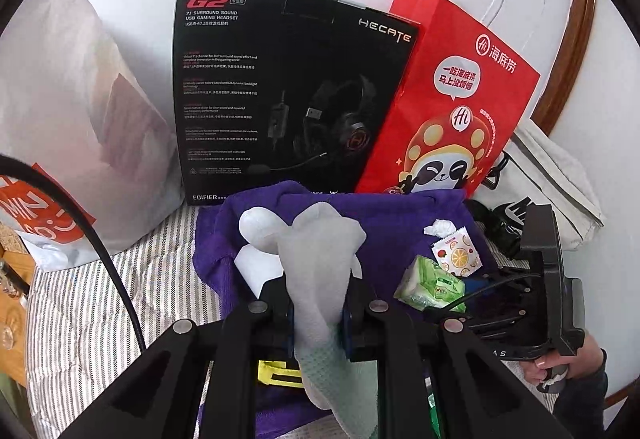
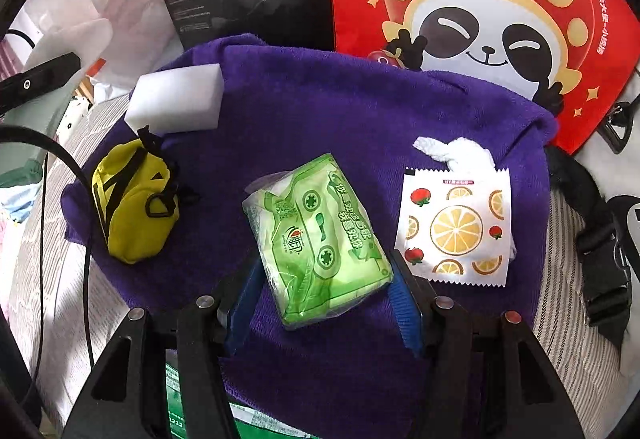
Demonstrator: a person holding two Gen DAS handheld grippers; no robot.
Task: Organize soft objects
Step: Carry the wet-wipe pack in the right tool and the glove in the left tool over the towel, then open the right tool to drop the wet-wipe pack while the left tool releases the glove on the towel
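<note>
From the left wrist we look steeply down and forward over the purple towel (image 1: pixel 400 235) toward the wall. Our right wrist view sits nearer, steeper; both share the green tissue pack (image 2: pixel 316 239).

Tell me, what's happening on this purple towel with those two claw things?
A person is sorting soft items using a handheld gripper in each hand. The left gripper is shut on a pale sock, held above the purple towel. The right gripper is open, its fingers either side of a green tissue pack lying on the towel. A yellow pouch, white sponge and fruit-print sachet lie nearby.
</note>
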